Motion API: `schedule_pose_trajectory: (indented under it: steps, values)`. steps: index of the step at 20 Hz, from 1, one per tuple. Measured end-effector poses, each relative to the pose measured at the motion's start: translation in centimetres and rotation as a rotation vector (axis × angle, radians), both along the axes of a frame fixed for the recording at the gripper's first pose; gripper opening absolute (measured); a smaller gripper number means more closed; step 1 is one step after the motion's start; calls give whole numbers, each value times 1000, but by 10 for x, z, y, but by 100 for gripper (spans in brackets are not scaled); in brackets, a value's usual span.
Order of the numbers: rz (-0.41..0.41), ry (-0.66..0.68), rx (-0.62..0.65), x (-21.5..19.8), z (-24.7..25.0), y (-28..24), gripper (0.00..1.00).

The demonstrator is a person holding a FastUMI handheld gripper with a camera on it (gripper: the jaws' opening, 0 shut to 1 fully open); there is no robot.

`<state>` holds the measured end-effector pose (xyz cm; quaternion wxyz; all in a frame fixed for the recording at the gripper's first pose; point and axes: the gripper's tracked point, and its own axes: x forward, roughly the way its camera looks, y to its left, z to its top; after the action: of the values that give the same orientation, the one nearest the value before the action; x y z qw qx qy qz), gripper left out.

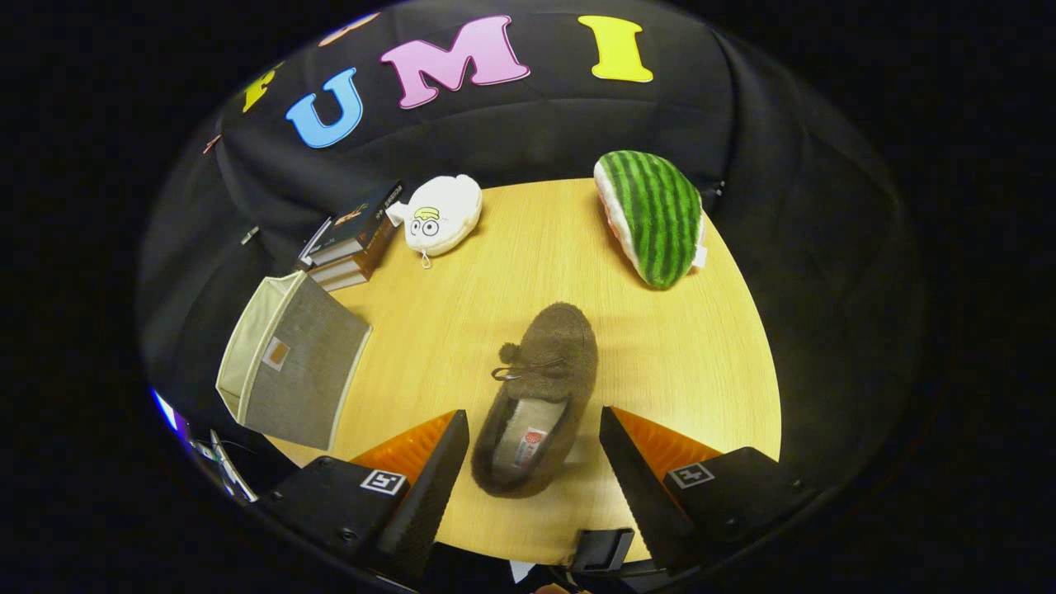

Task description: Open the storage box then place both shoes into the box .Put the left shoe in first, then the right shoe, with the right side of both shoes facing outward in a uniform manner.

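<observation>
In the gripper view, the tool (535,450) is seen spread wide, its fingers flanking the heel end of a brown fuzzy slipper (540,396) without touching it. The slipper lies flat on the round wooden worktop (701,363), toe pointing away, with a small pompom bow and a pale fleecy lining. Which foot it fits cannot be made out. A grey fabric box (293,371) is set left of the slipper, partly over the worktop's edge. Beyond lie stacked books (351,239), a white plush toy (441,214) and a striped watermelon cushion (656,216).
</observation>
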<state>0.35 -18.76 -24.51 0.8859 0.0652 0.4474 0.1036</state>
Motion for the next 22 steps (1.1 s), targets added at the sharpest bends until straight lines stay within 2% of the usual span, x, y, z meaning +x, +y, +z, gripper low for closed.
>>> schedule_pose_trajectory:
  steps: [4,8,14,17,19,22]
  values:
    - [48,20,-85,2,-35,-16,99]
    - [35,79,-112,11,-73,-21,99]
    - [0,129,-88,29,-94,-17,100]
    - [16,147,-69,32,-98,-10,97]
    - [26,168,-30,28,-98,-1,87]
    - [-27,207,-3,31,-101,-1,50]
